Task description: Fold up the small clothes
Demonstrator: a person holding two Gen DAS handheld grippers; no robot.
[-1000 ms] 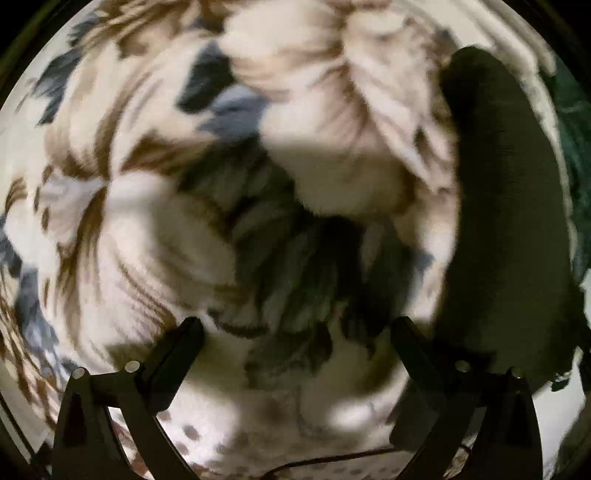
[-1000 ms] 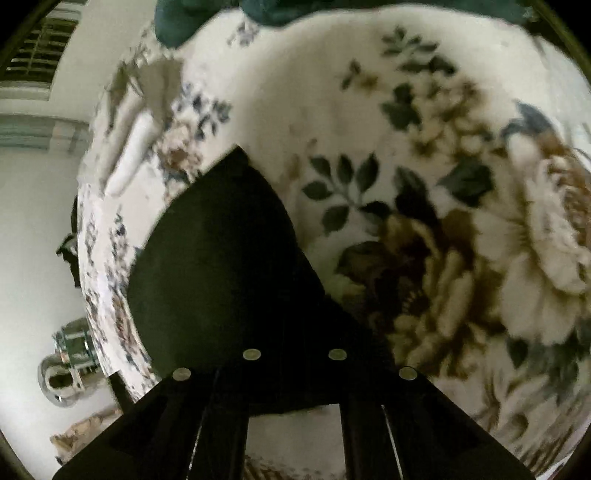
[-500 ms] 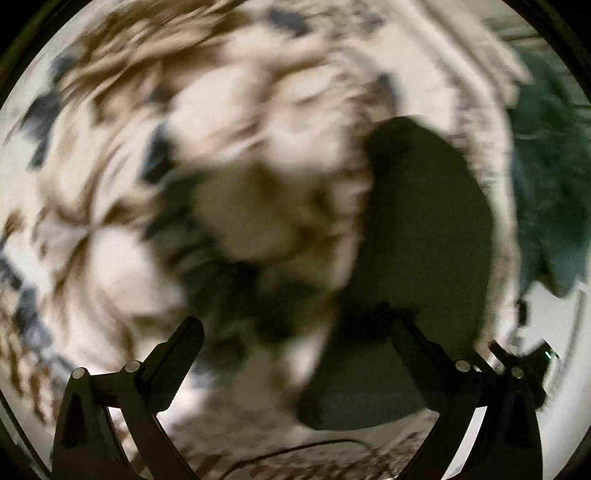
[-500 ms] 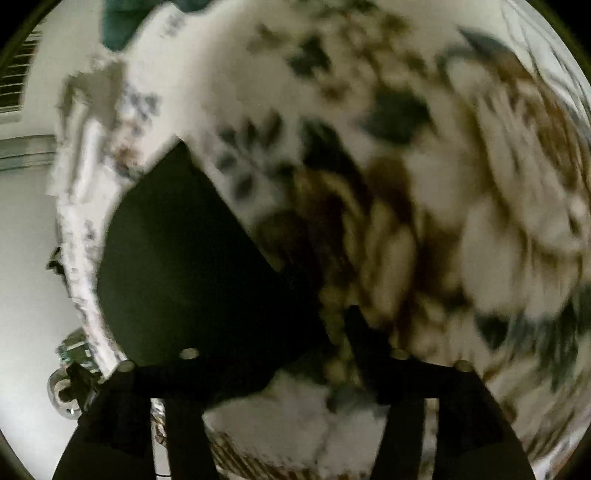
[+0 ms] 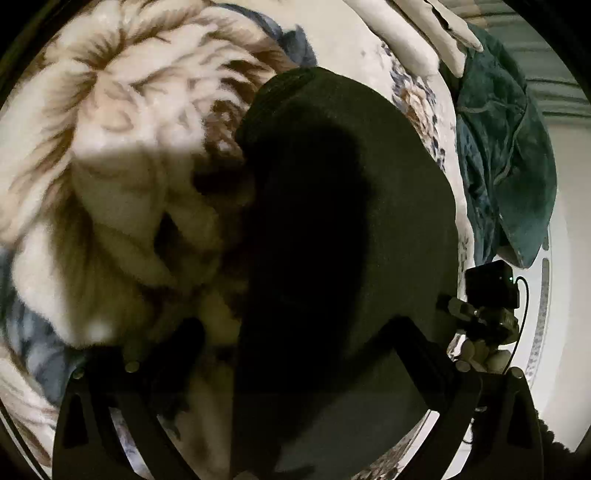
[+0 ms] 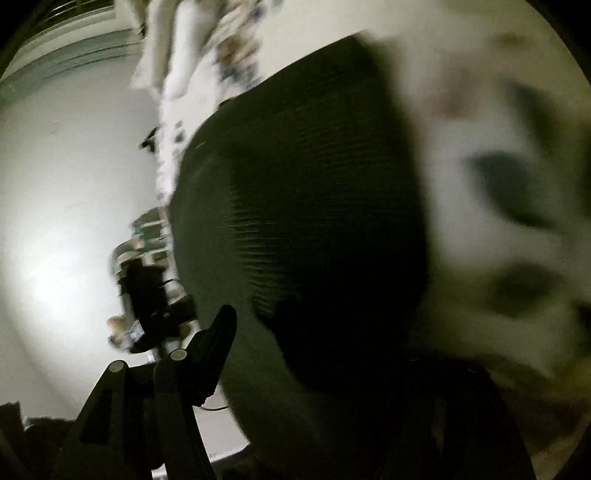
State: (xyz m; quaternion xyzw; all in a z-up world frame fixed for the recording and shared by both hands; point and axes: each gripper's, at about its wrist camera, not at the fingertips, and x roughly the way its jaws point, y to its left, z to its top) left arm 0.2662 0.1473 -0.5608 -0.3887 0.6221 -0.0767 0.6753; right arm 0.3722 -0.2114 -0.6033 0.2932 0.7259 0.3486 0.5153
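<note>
The left gripper (image 5: 295,369) points down and forward over a floral blanket (image 5: 122,122), its 2 fingers spread wide apart, released and clasping nothing. One finger (image 5: 170,354) shows at the lower left and the other (image 5: 424,354) at the lower right. Between them and running up ahead of the claw lies the dark garment (image 5: 332,206), a small black piece with a rounded far edge. Its long axis runs from just under the claw away toward the top of the left wrist view, leaning slightly right. It rests flat on the blanket, and a deeper shadow covers its middle. Beyond its far right edge, well ahead of the claw, a teal cloth (image 5: 506,158) hangs over the blanket's edge. A pale garment (image 5: 424,33) lies at the far top. To the right of the right finger, the other gripper (image 5: 487,314) shows with a small black camera box.

In the right wrist view the picture is smeared. The right gripper (image 6: 317,373) shows only 1 finger (image 6: 214,343) clearly, at the lower left; the other is lost in darkness, so I cannot tell whether this claw is released or clenched. The dark garment (image 6: 303,192) fills the space directly ahead of it, with ribbed texture, its long axis running up and away.
</note>
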